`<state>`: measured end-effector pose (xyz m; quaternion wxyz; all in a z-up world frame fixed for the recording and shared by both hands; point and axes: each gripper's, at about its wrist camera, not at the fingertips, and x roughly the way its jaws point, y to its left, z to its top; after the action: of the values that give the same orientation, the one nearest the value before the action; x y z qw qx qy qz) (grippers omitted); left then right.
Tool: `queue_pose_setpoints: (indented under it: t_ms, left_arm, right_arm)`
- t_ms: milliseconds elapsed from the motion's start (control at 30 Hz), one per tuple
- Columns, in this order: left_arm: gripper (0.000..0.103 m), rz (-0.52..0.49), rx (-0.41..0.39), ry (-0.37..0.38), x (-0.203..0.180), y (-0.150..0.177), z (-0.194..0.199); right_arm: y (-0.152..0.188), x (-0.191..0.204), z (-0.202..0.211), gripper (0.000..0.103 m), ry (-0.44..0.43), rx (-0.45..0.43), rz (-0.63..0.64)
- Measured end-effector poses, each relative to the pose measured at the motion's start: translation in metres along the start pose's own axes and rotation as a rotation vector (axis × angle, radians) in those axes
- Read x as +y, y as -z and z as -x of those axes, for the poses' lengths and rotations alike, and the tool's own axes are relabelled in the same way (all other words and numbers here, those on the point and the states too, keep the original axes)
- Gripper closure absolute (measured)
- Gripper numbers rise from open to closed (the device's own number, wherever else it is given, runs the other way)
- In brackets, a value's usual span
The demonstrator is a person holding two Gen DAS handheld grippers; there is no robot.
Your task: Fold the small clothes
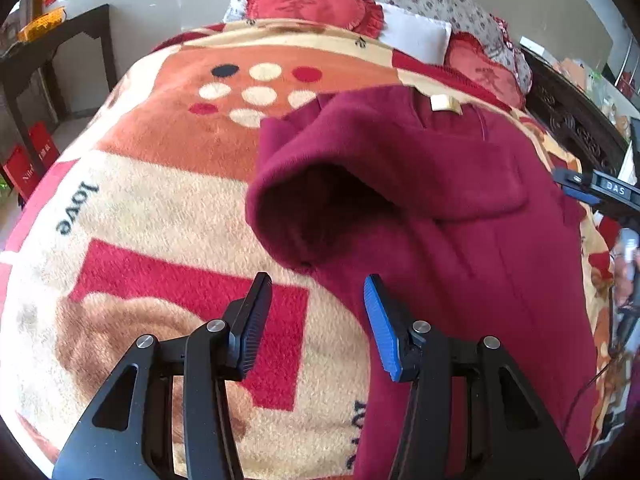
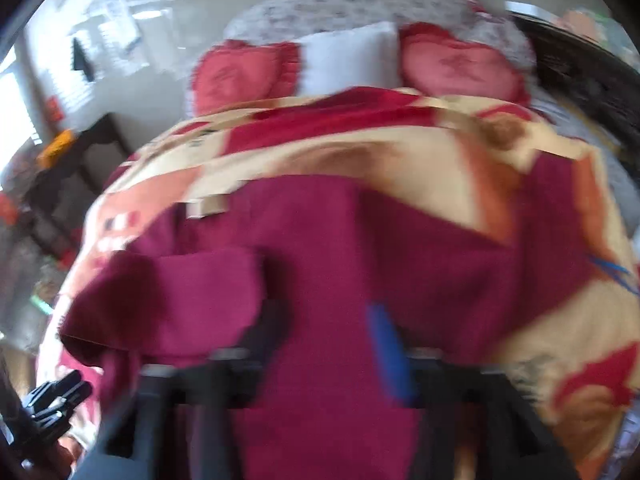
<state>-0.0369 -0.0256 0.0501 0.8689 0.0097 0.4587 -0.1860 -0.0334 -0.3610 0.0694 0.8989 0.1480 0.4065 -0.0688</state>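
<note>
- A maroon fleece top [image 1: 460,208] lies on the bed, spread over a plush blanket [image 1: 168,208] patterned in red, cream and orange with the word "love" on it.
- Its near sleeve [image 1: 304,184] is folded in across the body, the cuff gaping open towards us; a pale label [image 1: 444,103] shows at the neckline.
- The left hand-held gripper [image 1: 316,324] hovers just above the garment's edge, jaws spread, nothing between them: the black finger [image 1: 252,328] is over blanket, the blue finger [image 1: 384,328] over maroon fabric.
- From the right wrist view everything is smeared with blur. The right hand-held gripper [image 2: 328,332] sits over the middle of the top, jaws apart, pinching nothing I can make out.
- At the head of the bed, two red frilled cushions [image 1: 312,4] flank a white pillow [image 1: 416,34].
- A dark side desk [image 1: 52,52] stands off to the left by the wall.
</note>
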Motion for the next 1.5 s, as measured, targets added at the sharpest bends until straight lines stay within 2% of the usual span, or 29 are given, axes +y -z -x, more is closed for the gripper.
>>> queue_pose_setpoints:
  t_ms: [67,133,200,233,267,367,433,500,567,633,667,700,767,800,833,867,900,1033,1167,1200,1267,1433,1500]
  left_arm:
    - [0.055,0.004,-0.013,-0.002,0.002,-0.002,0.004]
    - [0.055,0.014,-0.018,-0.003,0.006,-0.004,0.007]
    - [0.055,0.023,-0.02,-0.004,0.011,-0.005,0.008]
    - [0.055,0.025,-0.02,-0.006,0.013,-0.005,0.008]
    - [0.055,0.026,-0.02,-0.01,0.014,-0.004,0.008]
    - [0.055,0.029,-0.015,-0.024,0.019,-0.001,0.003]
    - [0.055,0.039,0.008,-0.029,0.02,0.0,-0.005]
    - [0.055,0.051,0.024,-0.026,0.02,0.001,-0.012]
    - [0.055,0.054,0.037,-0.022,0.018,0.002,-0.02]
    - [0.055,0.054,0.05,-0.02,0.017,0.002,-0.025]
    - [0.055,0.058,0.05,-0.02,0.016,0.002,-0.026]
    - [0.055,0.063,0.048,-0.019,0.017,0.002,-0.026]
    - [0.055,0.073,0.043,-0.01,0.018,0.001,-0.026]
    - [0.055,0.077,0.041,-0.008,0.019,0.0,-0.026]
    - [0.055,0.079,0.042,-0.007,0.019,-0.001,-0.026]
    - [0.055,0.083,0.042,-0.005,0.019,-0.004,-0.027]
    - [0.055,0.085,0.041,-0.005,0.02,-0.005,-0.028]
    - [0.055,0.068,0.06,-0.01,0.018,-0.011,-0.039]
    - [0.055,0.067,0.058,0.009,0.021,-0.012,-0.04]
    - [0.055,0.065,0.059,0.014,0.022,-0.012,-0.04]
    - [0.055,0.071,0.059,0.029,0.026,-0.012,-0.039]
    - [0.055,0.12,0.017,0.04,0.04,-0.018,-0.027]
    - [0.055,0.146,0.01,0.041,0.045,-0.022,-0.023]
  right_arm:
    - [-0.003,0.026,-0.02,0.034,-0.019,0.006,0.041]
    - [-0.004,0.047,-0.048,0.037,-0.004,0.046,0.085]
    - [-0.002,0.052,-0.071,0.079,0.012,0.09,0.096]
    - [-0.001,0.053,-0.076,0.084,0.03,0.098,0.106]
    - [0.0,0.053,-0.072,0.099,0.034,0.084,0.111]
    - [-0.007,0.039,-0.034,0.099,-0.014,0.011,0.092]
    - [-0.009,0.021,0.002,0.099,0.033,-0.075,0.076]
    - [-0.01,-0.004,0.02,0.099,0.084,-0.101,0.031]
    - [-0.011,-0.032,0.024,0.099,0.178,-0.083,0.009]
    - [-0.011,-0.049,0.009,0.092,0.254,0.014,0.007]
    - [-0.011,-0.05,0.004,0.082,0.278,0.051,0.013]
    - [-0.011,-0.047,0.003,0.072,0.286,0.047,0.022]
    - [-0.014,-0.022,0.012,0.063,0.223,-0.025,0.055]
    - [-0.018,-0.006,0.01,0.06,0.167,-0.036,0.075]
    - [-0.021,0.014,0.007,0.059,0.072,-0.032,0.113]
    - [-0.023,0.045,-0.003,0.059,-0.052,-0.006,0.166]
    - [-0.023,0.07,-0.013,0.059,-0.13,0.02,0.203]
    - [-0.023,0.167,-0.058,0.059,-0.364,0.118,0.3]
    - [-0.017,0.224,-0.107,0.059,-0.39,0.209,0.376]
    - [-0.015,0.231,-0.119,0.073,-0.385,0.238,0.393]
    - [-0.01,0.243,-0.138,0.092,-0.336,0.264,0.44]
    - [-0.029,0.251,-0.146,0.094,-0.396,0.204,0.384]
    - [-0.024,0.254,-0.163,0.094,-0.394,0.242,0.38]
